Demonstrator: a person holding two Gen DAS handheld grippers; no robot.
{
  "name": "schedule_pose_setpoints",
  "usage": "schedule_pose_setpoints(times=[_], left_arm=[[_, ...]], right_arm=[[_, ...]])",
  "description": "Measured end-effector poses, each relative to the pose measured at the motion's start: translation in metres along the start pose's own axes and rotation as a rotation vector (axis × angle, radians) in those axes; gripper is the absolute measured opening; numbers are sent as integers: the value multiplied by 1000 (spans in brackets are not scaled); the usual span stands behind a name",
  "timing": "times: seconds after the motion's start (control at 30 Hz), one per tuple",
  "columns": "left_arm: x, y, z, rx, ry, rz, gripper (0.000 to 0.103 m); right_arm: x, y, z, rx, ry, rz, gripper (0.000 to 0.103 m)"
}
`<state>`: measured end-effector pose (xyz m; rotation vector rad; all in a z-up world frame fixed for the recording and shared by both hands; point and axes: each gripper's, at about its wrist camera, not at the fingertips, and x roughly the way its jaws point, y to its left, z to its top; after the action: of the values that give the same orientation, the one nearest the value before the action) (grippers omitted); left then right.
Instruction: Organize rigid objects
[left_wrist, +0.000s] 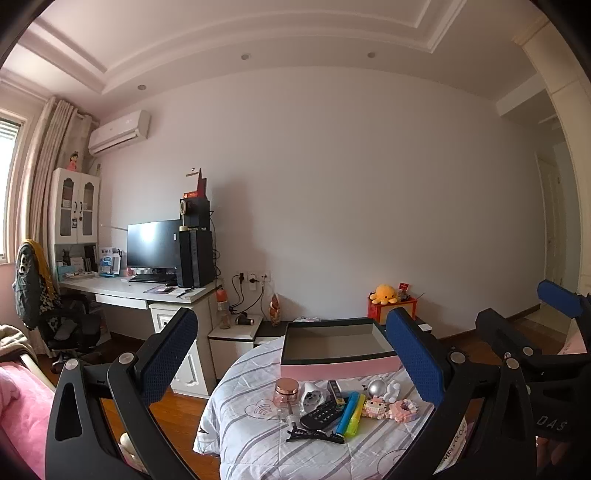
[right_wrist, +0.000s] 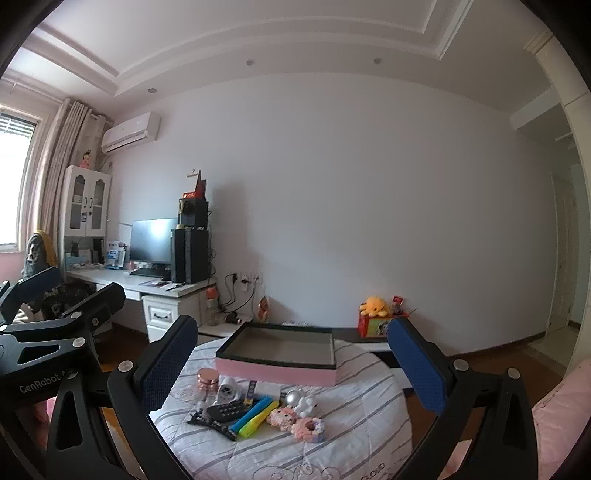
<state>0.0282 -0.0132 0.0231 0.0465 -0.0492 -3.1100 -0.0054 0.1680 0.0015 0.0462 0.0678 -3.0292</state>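
A: Which step are we at?
B: Start, I'd say. Nothing's packed yet. The pink box (left_wrist: 338, 363) sits empty at the far side of the striped quilt (left_wrist: 251, 443), w/ the small stuff in a cluster just in front of it.
A: Grippers?
B: Left gripper (left_wrist: 291, 363) jaws wide, nothing between them. Right gripper (right_wrist: 290, 365) same, wide & empty. Both hang level, short of the pile.
A: What's in the pile?
B: Remote (right_wrist: 226, 410), blue and yellow markers (right_wrist: 255, 415) touching it, pink jar (right_wrist: 208, 380), silver ball (right_wrist: 293, 398), pink block toys (right_wrist: 299, 422), black hair clip (left_wrist: 314, 435).
A: Next?
B: Prob. dip one gripper down to a near item, e.g. the remote, close on it, then carry it over the box rim.
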Motion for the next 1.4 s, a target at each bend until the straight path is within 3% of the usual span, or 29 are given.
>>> schedule_pose_setpoints(times=[0.3, 1.4], left_arm=[[4, -6, -2, 8, -3, 1, 103], [3, -5, -4, 35, 15, 29, 103]], right_arm=[[-9, 5, 2, -4, -38, -66, 103], [-10, 11, -1, -9, -3, -55, 103]])
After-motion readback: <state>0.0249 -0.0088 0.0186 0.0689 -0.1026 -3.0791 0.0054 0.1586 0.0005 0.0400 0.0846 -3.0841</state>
